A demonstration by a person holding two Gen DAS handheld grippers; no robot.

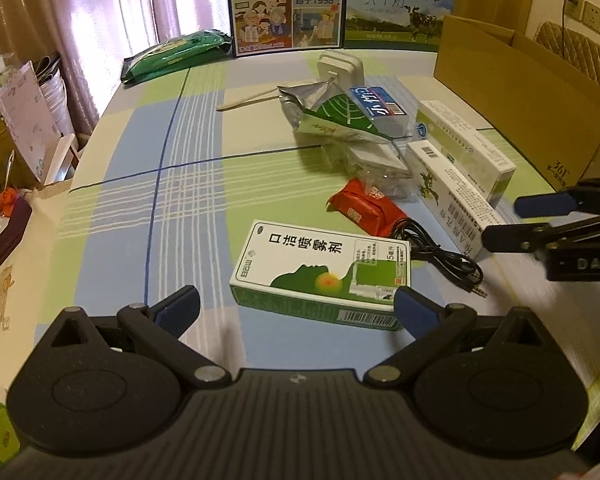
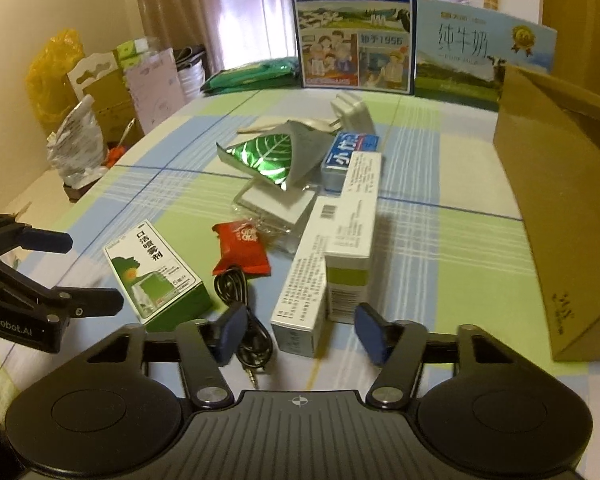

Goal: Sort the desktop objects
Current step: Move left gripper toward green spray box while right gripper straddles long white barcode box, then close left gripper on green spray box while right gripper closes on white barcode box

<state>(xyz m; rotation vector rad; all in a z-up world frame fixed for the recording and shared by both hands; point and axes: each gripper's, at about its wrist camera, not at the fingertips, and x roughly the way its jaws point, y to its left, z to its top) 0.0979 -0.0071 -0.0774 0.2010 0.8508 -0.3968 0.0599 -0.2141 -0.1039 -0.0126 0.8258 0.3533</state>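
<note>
- Near the table's front edge, left gripper is hovering spread before the mouth-spray box.
- Right gripper is gaping at the long medicine box; light, stiff card, probably best pinched across its narrow sides.

A lived-in home room, that was the setting: pink curtains hung over a bright window, a checked cloth covered the desk, milk cartons stood at its far edge, and cardboard boxes and bags crowded the wall, a socket nearby.
</note>
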